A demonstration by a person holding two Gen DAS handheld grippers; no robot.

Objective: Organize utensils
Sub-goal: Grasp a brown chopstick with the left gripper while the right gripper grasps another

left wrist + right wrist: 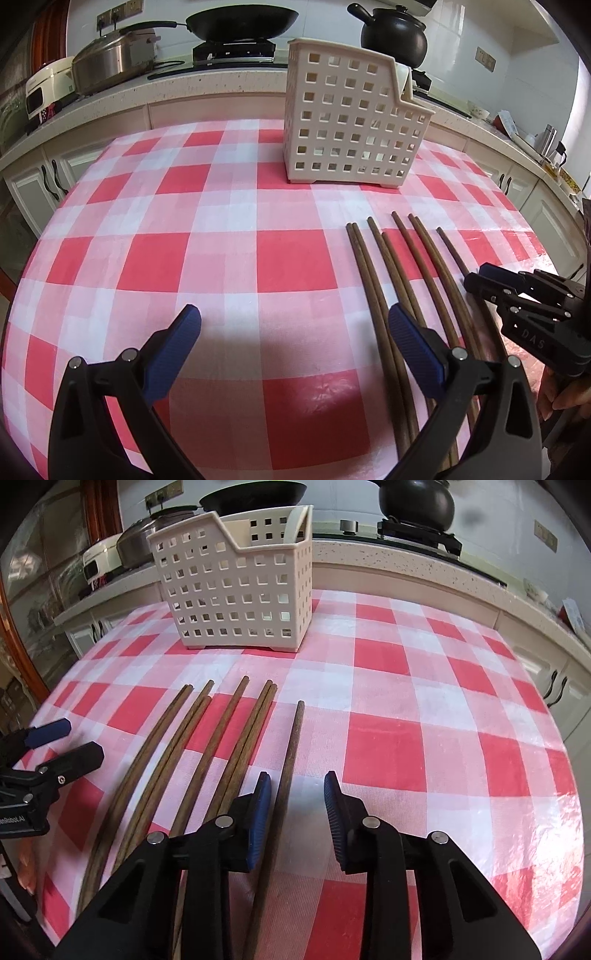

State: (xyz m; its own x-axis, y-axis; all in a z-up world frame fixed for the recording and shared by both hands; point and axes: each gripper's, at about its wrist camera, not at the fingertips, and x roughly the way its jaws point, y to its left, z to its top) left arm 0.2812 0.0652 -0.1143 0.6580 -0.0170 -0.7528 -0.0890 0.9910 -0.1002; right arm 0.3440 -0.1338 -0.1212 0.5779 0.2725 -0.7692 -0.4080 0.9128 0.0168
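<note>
Several brown wooden chopsticks (402, 266) (207, 746) lie side by side on the red and white checked tablecloth. A cream perforated utensil basket (351, 122) (236, 587) stands upright beyond them. My left gripper (295, 325) is open and empty, just left of the chopsticks. My right gripper (297, 786) is open, low over the table, with the rightmost single chopstick (291, 753) lying between its fingers, not clamped. The right gripper also shows in the left wrist view (480, 277), and the left gripper shows in the right wrist view (74, 742).
The table (221, 258) sits against a kitchen counter (207, 85) with a wok (240, 22), a black clay pot (395, 33), a steel lidded pan (107, 62) and a white cooker (44, 85). White cabinets (554, 679) stand below the counter.
</note>
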